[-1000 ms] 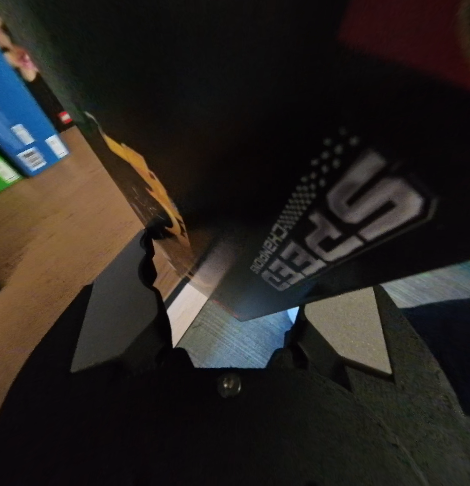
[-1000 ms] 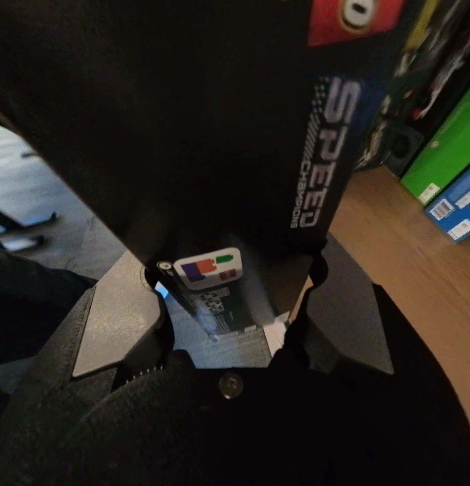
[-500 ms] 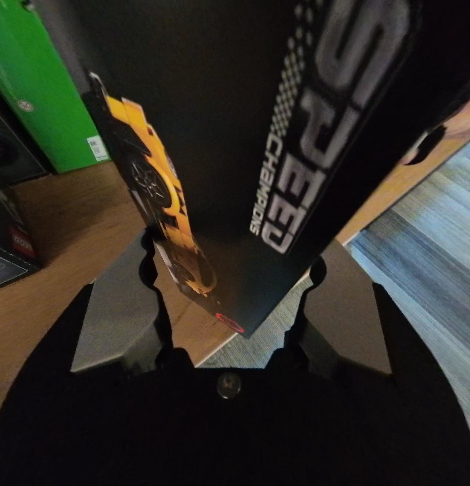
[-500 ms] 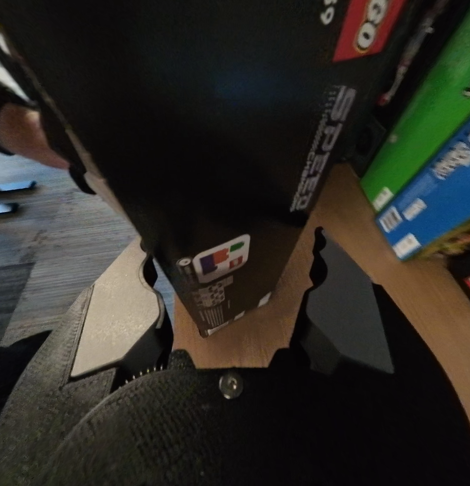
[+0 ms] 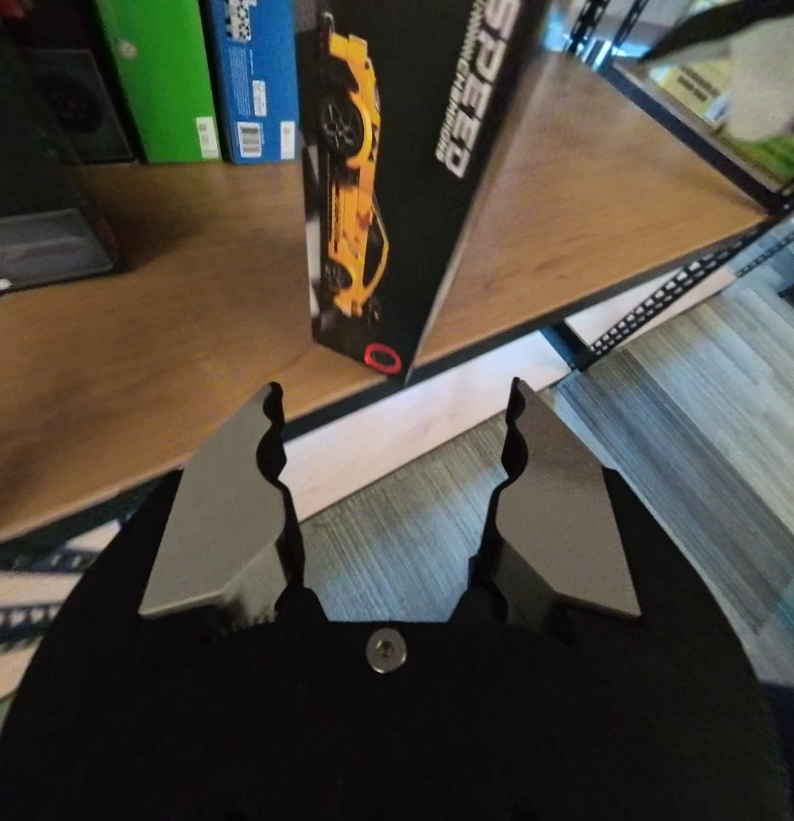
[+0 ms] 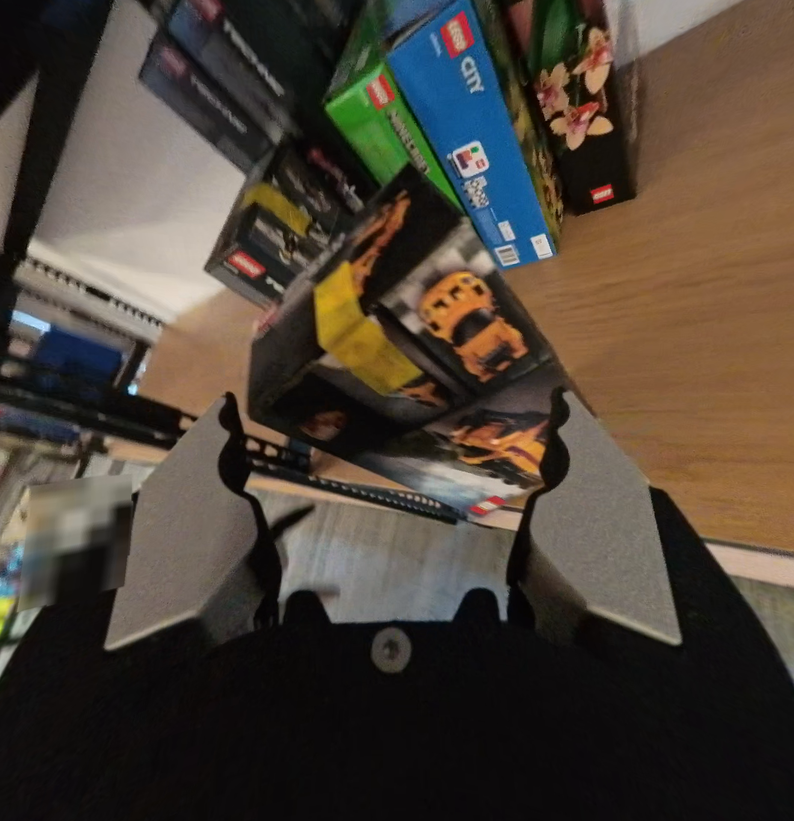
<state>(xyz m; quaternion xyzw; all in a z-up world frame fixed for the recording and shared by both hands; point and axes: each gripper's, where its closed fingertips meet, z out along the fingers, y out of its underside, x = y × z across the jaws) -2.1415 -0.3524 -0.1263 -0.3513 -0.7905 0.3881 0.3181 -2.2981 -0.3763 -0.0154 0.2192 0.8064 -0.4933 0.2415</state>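
On the left of the left wrist view, a green box (image 5: 159,80) and a blue box (image 5: 255,80) stand upright side by side at the back of a wooden shelf (image 5: 142,320), spines outward like books, so each can be picked out by its narrow edge. A low dark box (image 5: 44,249) lies flat nearer the front, further left.

Toward the middle, a black box with a yellow car printed on it (image 5: 386,177) stands on end close to the shelf's front edge, one corner turned toward the camera. It stands apart from the row behind it, with bare wood all round.

The left gripper (image 5: 393,395) hangs just in front of that corner with its jaws spread apart and nothing between them; it touches nothing. Below it the shelf edge gives way to a grey floor (image 5: 653,444), so the gripper is off the shelf, outside its front rail.

In the right wrist view the same black box (image 6: 386,355) fills the middle, seen from its other end, where a strip of yellow tape (image 6: 355,342) holds the flap closed. The right gripper (image 6: 393,404) is wide apart and empty, its tips just short of the box. Behind stand the green box (image 6: 364,120), the blue box (image 6: 471,133) and a box with flowers on it (image 6: 577,102).
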